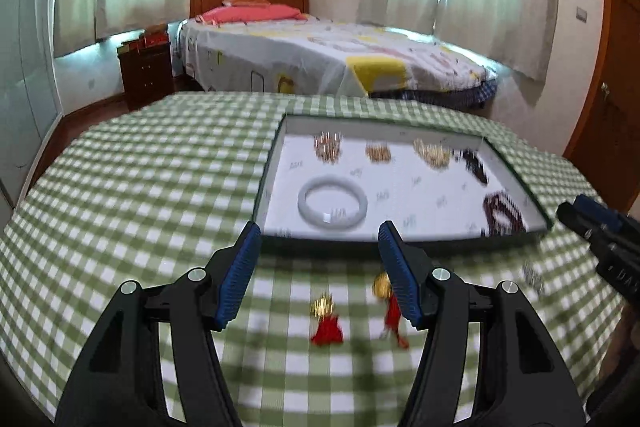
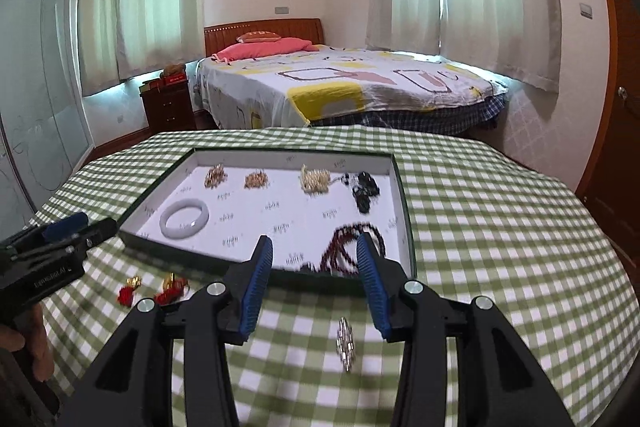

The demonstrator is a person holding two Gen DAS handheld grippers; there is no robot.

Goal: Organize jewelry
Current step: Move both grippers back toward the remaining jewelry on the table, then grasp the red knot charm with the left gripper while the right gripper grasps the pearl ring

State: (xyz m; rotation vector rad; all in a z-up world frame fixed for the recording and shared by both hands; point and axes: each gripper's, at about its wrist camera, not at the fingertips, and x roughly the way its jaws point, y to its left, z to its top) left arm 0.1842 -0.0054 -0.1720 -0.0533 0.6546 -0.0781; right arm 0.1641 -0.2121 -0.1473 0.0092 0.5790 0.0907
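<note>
My left tool [image 1: 320, 247] hangs with its blue pads spread wide and nothing between them, just above two red-tasselled gold earrings [image 1: 327, 321] lying loose on the checked worktop [image 1: 140, 187], short of the tray [image 1: 272, 163]. My right tool [image 2: 314, 259] is likewise apart and empty, over a small silver chain piece [image 2: 346, 345] on the cloth near the tray's front wall.

The earrings look featherlight and floppy: a hard gold bead on top, soft thread below. I judge the bead or the knot under it the place to pinch, since the tassel alone would likely slip or splay. The silver piece seems thin, limp and slick; I would close across its middle, low against the cloth.

Inside the tray, the pale bangle [image 1: 332, 203] reads as rigid and probably brittle, so I'd keep clear of it.
</note>
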